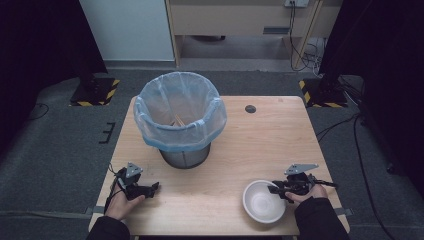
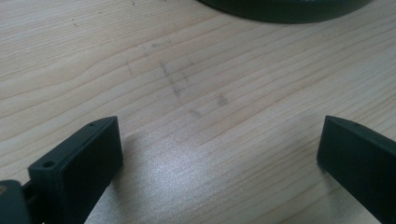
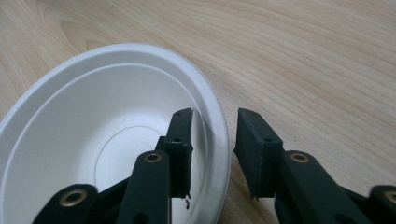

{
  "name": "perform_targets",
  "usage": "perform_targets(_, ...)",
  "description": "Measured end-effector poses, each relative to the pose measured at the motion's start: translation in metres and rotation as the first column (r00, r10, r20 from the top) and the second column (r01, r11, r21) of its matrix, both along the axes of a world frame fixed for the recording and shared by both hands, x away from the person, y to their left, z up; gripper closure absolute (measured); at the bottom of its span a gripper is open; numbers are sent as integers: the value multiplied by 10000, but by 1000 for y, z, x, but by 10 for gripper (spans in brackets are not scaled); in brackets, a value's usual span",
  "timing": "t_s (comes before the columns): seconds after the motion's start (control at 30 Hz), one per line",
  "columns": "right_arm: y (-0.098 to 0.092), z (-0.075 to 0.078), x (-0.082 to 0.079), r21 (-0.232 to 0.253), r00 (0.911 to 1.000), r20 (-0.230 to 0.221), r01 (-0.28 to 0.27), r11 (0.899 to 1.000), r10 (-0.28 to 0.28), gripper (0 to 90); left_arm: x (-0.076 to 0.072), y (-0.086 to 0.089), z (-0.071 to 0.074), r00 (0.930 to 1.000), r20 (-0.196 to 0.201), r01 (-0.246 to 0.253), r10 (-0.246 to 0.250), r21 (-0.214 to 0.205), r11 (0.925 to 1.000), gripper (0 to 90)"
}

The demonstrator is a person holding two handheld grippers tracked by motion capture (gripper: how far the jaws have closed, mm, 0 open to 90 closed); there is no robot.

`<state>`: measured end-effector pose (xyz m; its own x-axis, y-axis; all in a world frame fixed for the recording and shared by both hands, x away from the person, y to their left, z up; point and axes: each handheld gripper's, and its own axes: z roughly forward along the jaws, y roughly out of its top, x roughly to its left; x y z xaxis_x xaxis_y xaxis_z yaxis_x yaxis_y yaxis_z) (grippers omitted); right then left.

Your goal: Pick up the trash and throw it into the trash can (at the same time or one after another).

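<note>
Straddling the near rim of the white paper bowl (image 3: 116,140) at the lower right of the desk (image 1: 240,145), the right gripper (image 3: 212,135) has its fingers not yet pinching this light, flimsy, crushable rim, while the left gripper (image 2: 219,149) rests spread, empty.

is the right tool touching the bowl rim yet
Cannot tell. In the right gripper view the right tool straddles the bowl rim, one jaw inside, one outside; a gap shows at the outer jaw, while the inner jaw's contact is unclear.
</note>
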<state>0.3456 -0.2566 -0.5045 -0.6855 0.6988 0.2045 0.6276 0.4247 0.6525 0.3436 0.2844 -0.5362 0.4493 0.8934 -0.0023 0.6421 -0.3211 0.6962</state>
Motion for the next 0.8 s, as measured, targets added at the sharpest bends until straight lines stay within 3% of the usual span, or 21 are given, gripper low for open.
perform_targets(0.23,1,1,0,-140,9995,-309,-98,9999,93,772,0,0,0,10000,0,0,0,-1,10000,0)
perform_targets(0.47,0,7,1,247,9994,-342,50,9997,-41,798,0,0,0,10000,1,-1,1,-5,10000,0)
perform_targets(0.6,-1,13,1,522,9997,-120,241,9983,-236,812,0,0,0,10000,0,0,0,-4,10000,0)
perform_targets(0.8,-4,27,1,1217,9935,524,943,9881,-1013,834,0,0,0,10000,0,1,-1,-1,10000,0)
